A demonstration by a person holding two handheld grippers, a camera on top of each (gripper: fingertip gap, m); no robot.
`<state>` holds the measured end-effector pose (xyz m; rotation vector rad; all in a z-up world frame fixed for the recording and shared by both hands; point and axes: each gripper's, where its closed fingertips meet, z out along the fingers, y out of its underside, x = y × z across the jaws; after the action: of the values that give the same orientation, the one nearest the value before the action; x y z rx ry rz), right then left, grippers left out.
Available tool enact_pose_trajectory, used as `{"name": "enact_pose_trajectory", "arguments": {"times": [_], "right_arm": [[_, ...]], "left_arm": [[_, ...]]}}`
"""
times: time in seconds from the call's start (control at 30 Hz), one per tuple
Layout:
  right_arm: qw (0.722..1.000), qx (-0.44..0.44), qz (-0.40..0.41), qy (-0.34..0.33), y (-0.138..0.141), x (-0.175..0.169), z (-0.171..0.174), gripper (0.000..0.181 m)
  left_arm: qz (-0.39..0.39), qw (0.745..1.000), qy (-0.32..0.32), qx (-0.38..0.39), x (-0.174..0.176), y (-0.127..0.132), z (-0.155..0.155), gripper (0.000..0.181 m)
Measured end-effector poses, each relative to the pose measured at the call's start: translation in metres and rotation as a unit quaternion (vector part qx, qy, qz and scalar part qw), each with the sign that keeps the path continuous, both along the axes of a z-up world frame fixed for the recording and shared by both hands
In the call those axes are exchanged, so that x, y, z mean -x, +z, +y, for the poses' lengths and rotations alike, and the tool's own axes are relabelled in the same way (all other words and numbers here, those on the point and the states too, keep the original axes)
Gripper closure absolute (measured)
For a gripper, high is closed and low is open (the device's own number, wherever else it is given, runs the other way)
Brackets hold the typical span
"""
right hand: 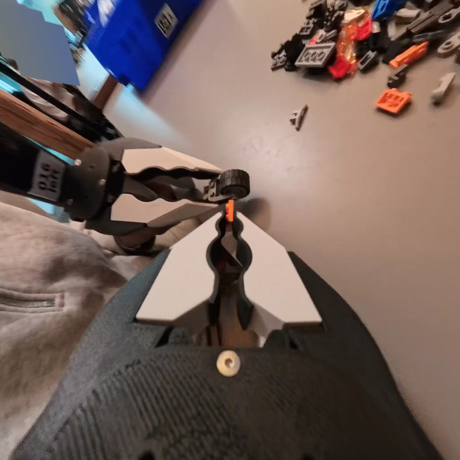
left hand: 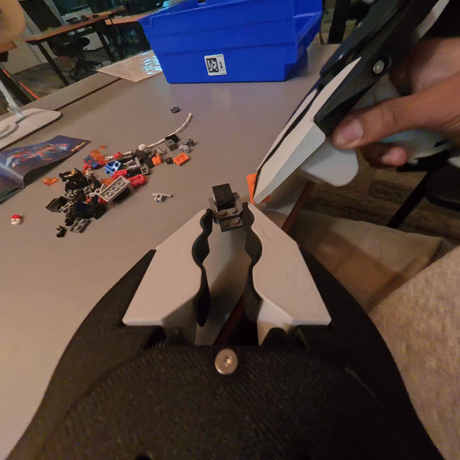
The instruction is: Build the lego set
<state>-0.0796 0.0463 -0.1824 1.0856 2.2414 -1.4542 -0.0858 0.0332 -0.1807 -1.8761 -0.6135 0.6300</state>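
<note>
Closely before me, my left gripper (left hand: 227,214) has its jaws clenched on a small grey-and-black wheel assembly (left hand: 225,205), held above the tabletop (left hand: 236,112) so my right gripper (right hand: 230,216), pinching an orange plate (right hand: 229,210), can meet it; beyond, the loose brick pile (left hand: 104,179) and blue bin (left hand: 231,39) wait.

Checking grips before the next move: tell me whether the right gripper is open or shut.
Shut. The right gripper has its fingertips pinched on a small orange brick, which sticks out beyond them, close beside the grey-and-black brick piece in the left gripper.
</note>
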Motion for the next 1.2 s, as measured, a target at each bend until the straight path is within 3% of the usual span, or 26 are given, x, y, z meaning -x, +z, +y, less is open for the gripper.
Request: {"name": "enact_pose_trajectory", "arguments": {"times": [0.13,0.37,0.9,1.2], "right_arm": [[0.995,0.09,-0.048,-0.014,0.005,0.005,0.002,0.179],[0.979,0.169,-0.108,-0.035,0.01,0.011,0.008,0.179],[0.963,0.202,-0.177,-0.033,0.009,0.009,0.001,0.179],[0.972,0.179,-0.15,-0.034,0.01,0.011,0.002,0.179]], "left_arm": [[-0.011,1.0,-0.005,-0.003,-0.001,-0.001,0.001,0.155],[-0.018,1.0,-0.008,0.01,-0.002,-0.003,0.003,0.155],[-0.002,1.0,-0.014,0.019,-0.004,-0.004,0.004,0.155],[-0.005,1.0,-0.013,0.012,-0.003,-0.003,0.004,0.155]]}}
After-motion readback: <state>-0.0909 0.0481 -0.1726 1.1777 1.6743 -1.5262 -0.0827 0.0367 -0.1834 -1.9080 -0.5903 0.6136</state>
